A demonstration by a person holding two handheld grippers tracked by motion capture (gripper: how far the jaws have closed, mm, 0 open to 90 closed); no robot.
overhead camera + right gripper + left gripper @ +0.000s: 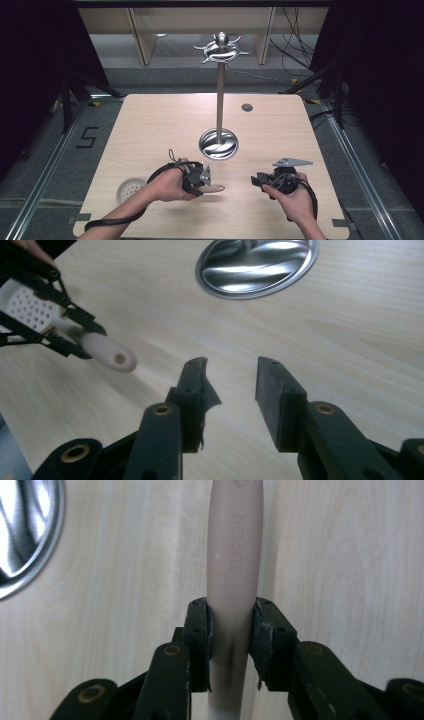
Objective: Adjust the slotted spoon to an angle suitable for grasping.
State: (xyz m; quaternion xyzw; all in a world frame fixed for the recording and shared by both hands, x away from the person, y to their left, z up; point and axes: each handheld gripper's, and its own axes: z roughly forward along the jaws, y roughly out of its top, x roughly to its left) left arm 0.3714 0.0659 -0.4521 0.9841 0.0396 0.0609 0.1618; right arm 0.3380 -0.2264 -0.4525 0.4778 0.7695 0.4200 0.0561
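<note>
Toward the left of the pale wooden counter (150,130), held low over the surface: a white plastic skimmer with a round perforated head and a smooth beige handle (132,189), pinched at mid-handle by the left tool (205,187). Likely trouble from here: swivelling or sliding in that narrow pinch, since the handle is slick, rounded and tapered, and the heavier head hangs out behind the hand; any quick lift or tilt could turn it, or drop it back onto the wood. Seen from the left gripper view, both black pads pressed flat against the sides of the skimmer (235,555), left tool (231,625) clamped across it, lettered stretch and holed tip running on well beyond the pads, head on the near side. Further right, at mid-counter: a polished steel stand with a round dished base, a tall pole and a crown of hooks on top (218,144), well apart from the handle tip and much higher, so a hook easily missed or knocked. Rightmost: right tool (257,181) spread and holding nothing, aimed toward the skimmer (105,352), near its tip but not touching; bare wood between the pads of the right tool (231,377).
</note>
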